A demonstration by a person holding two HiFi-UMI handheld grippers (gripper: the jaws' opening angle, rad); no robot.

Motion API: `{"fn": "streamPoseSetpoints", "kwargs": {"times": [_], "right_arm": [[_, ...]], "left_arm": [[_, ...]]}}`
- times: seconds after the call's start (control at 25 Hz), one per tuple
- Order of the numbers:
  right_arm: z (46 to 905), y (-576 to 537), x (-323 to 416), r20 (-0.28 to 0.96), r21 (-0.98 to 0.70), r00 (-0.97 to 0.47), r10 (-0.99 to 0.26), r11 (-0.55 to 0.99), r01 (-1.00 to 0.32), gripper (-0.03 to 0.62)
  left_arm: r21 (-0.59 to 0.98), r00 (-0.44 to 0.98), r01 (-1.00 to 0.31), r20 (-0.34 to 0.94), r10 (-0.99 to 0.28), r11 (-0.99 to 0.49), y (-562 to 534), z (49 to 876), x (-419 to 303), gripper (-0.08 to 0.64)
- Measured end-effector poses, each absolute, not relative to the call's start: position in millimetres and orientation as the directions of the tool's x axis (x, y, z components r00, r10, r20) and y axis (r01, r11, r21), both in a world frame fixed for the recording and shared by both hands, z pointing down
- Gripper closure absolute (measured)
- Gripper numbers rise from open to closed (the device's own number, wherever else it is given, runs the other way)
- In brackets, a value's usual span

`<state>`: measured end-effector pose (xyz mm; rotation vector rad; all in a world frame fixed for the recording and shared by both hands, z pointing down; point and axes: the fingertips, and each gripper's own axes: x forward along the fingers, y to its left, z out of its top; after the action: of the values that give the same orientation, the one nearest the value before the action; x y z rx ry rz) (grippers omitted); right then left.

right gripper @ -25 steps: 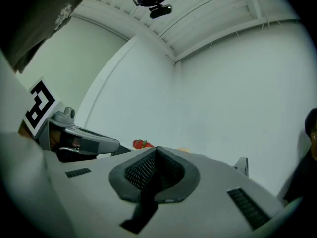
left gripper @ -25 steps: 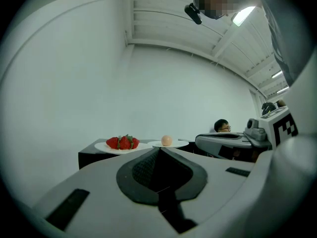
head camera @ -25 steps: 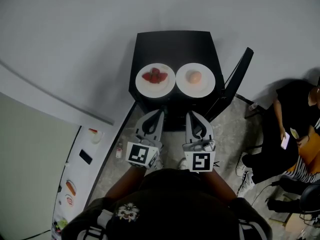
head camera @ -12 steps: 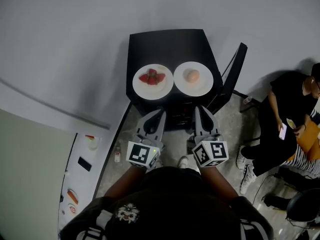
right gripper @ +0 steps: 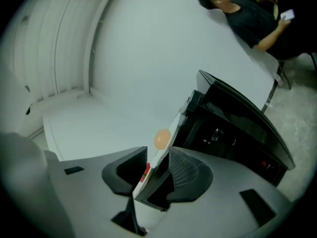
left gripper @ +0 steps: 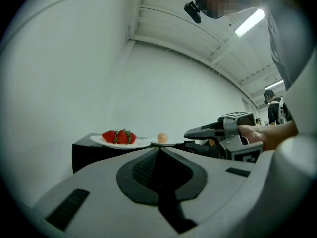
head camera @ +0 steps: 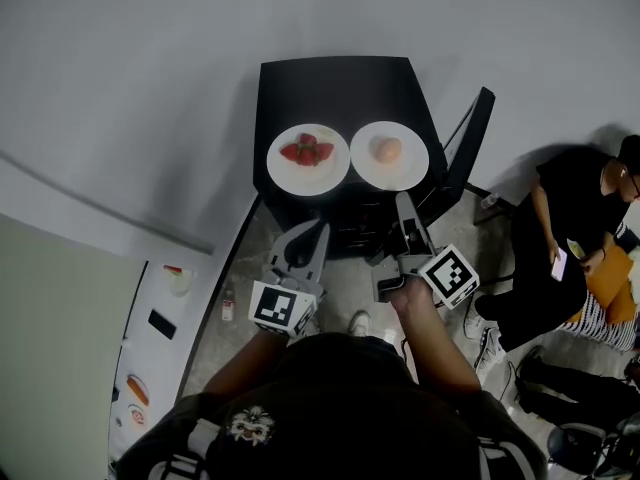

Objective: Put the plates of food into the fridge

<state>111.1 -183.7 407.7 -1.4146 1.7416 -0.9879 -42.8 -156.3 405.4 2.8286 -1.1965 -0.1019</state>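
Atop black cabinet [head camera: 335, 88], possibly fridge: strawberry plate [head camera: 308, 180]

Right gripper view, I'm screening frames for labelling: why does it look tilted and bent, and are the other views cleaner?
Right gripper view: picture rolled sideways, so the black box-shaped cabinet leans; wide-angle bending, dark corners. Head view: evenly lit, the round white plate of red strawberries sharp, straight edges bowed. Left gripper view: the long ceiling strip light glares at upper right.

White wall [head camera: 150, 88] meets speckled grey floor [head camera: 350, 283]; strip light [left gripper: 250, 23] overhead.
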Motion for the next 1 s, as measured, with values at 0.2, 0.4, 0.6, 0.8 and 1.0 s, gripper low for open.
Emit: {"fn": "streamPoseSetpoints", "kwargs": {"times": [0.2, 0.4, 0.6, 0.8, 1.0], "right_arm": [[410, -197, 116, 0.001, -0.919, -0.15, -0.989, 0.058, -0.389, 0.443], [425, -209, 121, 0.044, -0.964, -0.133, -0.99, -0.007, -0.265, 0.443], [430, -214, 129, 0.075, -0.975, -0.108, -0.991, -0.05, -0.217, 0.463], [426, -217, 127, 0.066, -0.985, -0.113, -0.991, -0.047, -0.165, 0.5], [423, -218, 128, 0.047, -0.988, -0.098, -0.994, -0.032, -0.152, 0.535]], "left_arm": [[0.061, 0.692, -0.718, -0.042, -0.721, -0.693, -155, 404, -44, 0.537], [0.08, 0.674, -0.735, -0.03, -0.738, -0.674, -159, 407, -51, 0.537], [0.079, 0.665, -0.743, -0.03, -0.747, -0.665, -159, 406, -55, 0.537], [0.082, 0.659, -0.748, -0.028, -0.751, -0.659, -158, 405, -57, 0.537], [0.091, 0.655, -0.75, -0.03, -0.755, -0.655, -160, 406, -59, 0.537]]}}
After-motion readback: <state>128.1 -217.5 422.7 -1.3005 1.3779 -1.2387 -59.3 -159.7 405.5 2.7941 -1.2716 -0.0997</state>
